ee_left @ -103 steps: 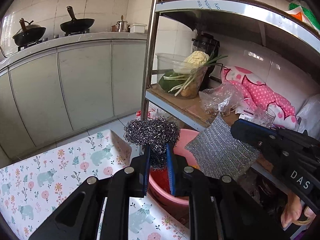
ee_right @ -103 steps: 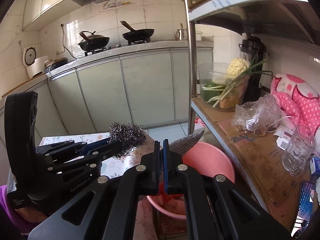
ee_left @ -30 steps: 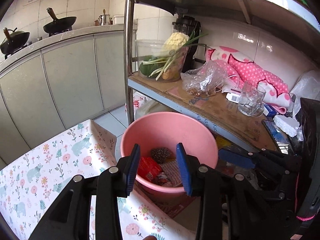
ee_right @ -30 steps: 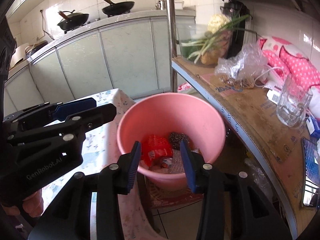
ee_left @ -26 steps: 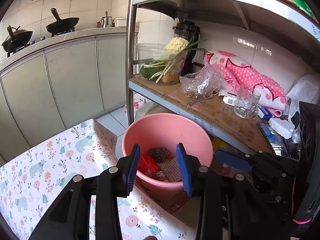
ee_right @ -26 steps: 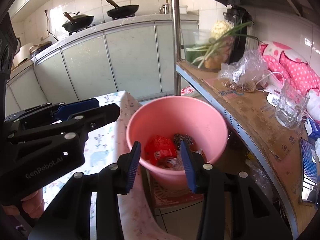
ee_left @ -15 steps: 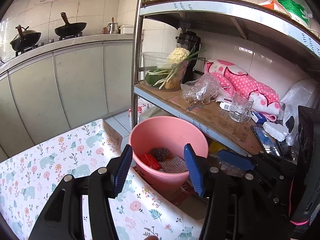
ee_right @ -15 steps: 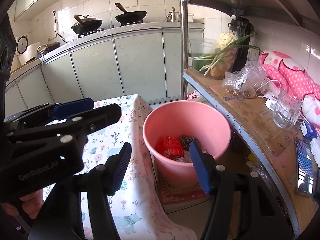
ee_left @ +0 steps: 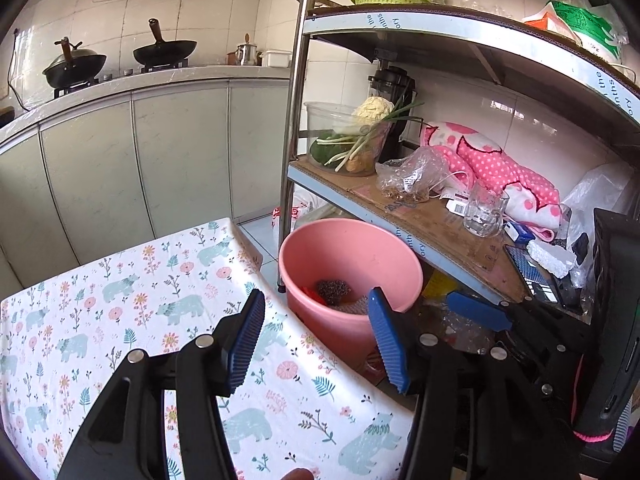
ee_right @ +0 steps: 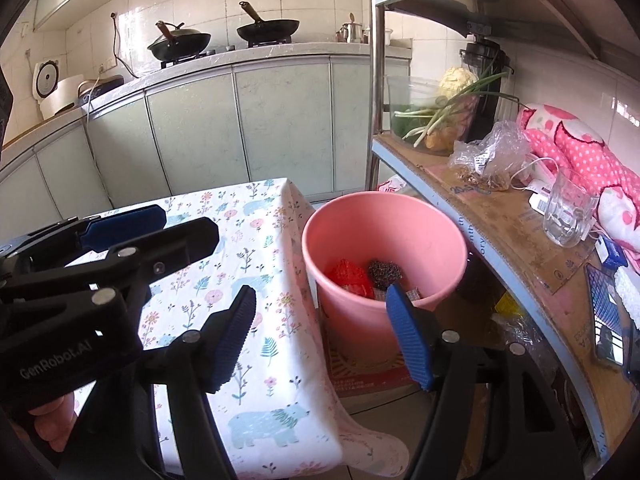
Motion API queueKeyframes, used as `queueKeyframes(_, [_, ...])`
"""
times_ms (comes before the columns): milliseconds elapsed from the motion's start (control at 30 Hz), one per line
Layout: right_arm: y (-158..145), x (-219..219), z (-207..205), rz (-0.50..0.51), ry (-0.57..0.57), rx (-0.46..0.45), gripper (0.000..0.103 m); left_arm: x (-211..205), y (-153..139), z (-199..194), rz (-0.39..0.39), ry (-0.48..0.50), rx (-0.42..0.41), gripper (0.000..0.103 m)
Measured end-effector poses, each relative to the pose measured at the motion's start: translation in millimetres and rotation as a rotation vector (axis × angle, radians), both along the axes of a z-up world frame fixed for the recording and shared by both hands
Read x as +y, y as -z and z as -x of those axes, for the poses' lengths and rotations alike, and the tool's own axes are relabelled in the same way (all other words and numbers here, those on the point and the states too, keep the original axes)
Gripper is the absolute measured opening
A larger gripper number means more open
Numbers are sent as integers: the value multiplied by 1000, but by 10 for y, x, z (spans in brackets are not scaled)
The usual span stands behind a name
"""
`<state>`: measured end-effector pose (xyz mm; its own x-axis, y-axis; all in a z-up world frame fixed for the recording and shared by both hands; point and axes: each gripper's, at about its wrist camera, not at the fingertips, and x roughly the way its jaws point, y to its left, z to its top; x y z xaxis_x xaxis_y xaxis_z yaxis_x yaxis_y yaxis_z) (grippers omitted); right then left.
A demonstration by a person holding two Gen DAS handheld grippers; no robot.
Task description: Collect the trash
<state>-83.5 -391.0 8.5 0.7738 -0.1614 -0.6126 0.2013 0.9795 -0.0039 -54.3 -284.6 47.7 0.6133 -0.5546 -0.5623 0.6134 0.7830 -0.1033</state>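
One pink bucket (ee_right: 420, 240) on the floor, holding three pieces of trash: a dark wire scrubber (ee_right: 384, 270), a crumpled red wrapper (ee_right: 348, 274), a silver mesh pad (ee_left: 354, 305) at the near wall. Table with floral bear cloth (ee_left: 132, 300) just beside the bucket; metal shelf rack (ee_right: 500, 232) on its other side. Left gripper (ee_left: 316, 338) and right gripper (ee_right: 320, 330) both spread wide, holding nothing, above the bucket's near side.

Setting: a home kitchen. Behind the metal shelf rack (ee_left: 294, 92), two black woks (ee_right: 224, 38) sit on a gas hob on a tiled-wall counter above pale cabinet doors (ee_right: 280, 128). On the rack's middle shelf stand a bowl of vegetables (ee_left: 352, 140) and a blender (ee_left: 394, 92); left of the rack is a floral-clothed table (ee_left: 120, 300).
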Motion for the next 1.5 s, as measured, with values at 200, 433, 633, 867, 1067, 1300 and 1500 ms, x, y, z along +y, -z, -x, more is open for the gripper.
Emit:
queueKeyframes(200, [31, 154, 16, 32, -7, -2, 68, 163, 78, 35, 14, -26, 24, 53])
queueKeyframes(433, [55, 263, 11, 43, -14, 2, 68, 295, 123, 43, 30, -40, 33, 53])
queueKeyframes(633, [74, 308, 1, 45, -15, 8, 68, 356, 139, 34, 38, -44, 39, 53])
queueKeyframes(867, [94, 337, -18, 47, -18, 17, 68, 378, 152, 32, 40, -44, 40, 53])
queueKeyframes(1067, [110, 330, -29, 44, -19, 23, 68, 390, 171, 33, 37, -47, 45, 53])
queueKeyframes(1300, [133, 301, -42, 33, -16, 27, 68, 386, 182, 34, 33, -47, 44, 53])
queueKeyframes(1500, [149, 278, -51, 26, -15, 32, 68, 361, 200, 29, 23, -42, 46, 53])
